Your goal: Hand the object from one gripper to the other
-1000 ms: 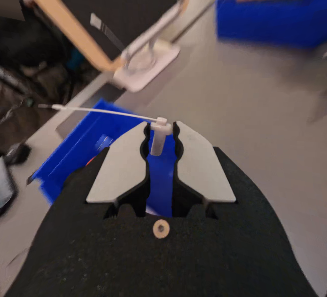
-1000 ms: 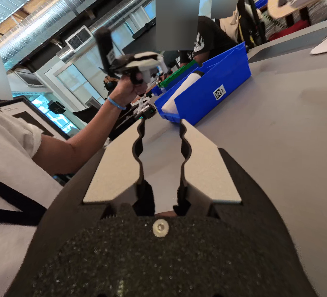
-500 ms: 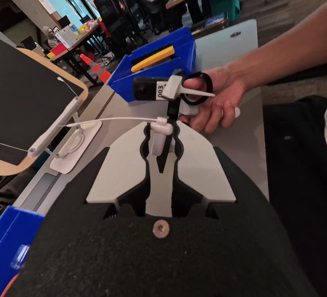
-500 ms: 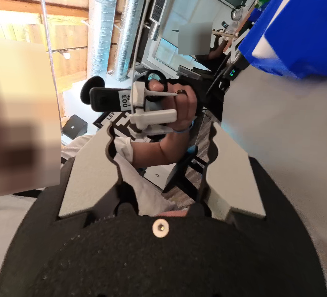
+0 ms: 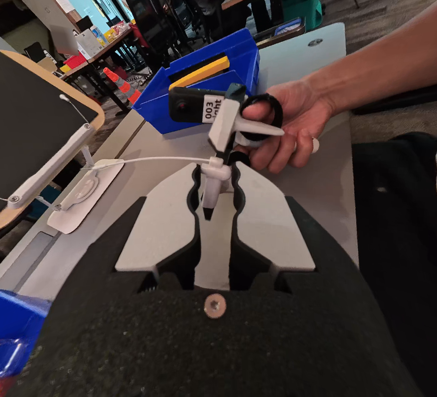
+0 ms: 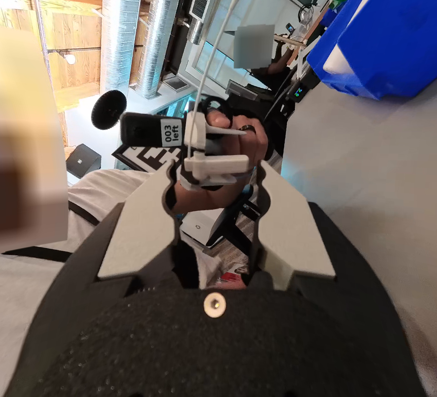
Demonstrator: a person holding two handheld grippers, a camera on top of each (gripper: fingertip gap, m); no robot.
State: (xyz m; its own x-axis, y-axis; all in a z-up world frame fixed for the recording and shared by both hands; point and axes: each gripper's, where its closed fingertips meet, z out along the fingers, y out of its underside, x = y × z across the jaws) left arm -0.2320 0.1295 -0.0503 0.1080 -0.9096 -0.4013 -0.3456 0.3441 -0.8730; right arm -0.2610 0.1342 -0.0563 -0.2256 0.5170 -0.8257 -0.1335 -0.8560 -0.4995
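The object is a white plug with a thin white cable trailing to the left. My left gripper is shut on the plug's head at its fingertips, held above the grey table. My right gripper is open wide, its fingertips on either side of the plug, not touching it. The cable runs up the right wrist view. The right gripper's camera and white body show just beyond the plug, held by a hand. The left gripper's body faces the right one.
A blue bin with a yellow item stands on the table behind the grippers. A black board with a wooden rim sits on a white stand at the left. Another blue bin shows at the right wrist view's upper right. Left and right tips are no more than a few centimetres apart.
My left gripper has swung away from the blue bin to face the right gripper, still holding the plug. My right gripper has opened wider and come up around the plug.
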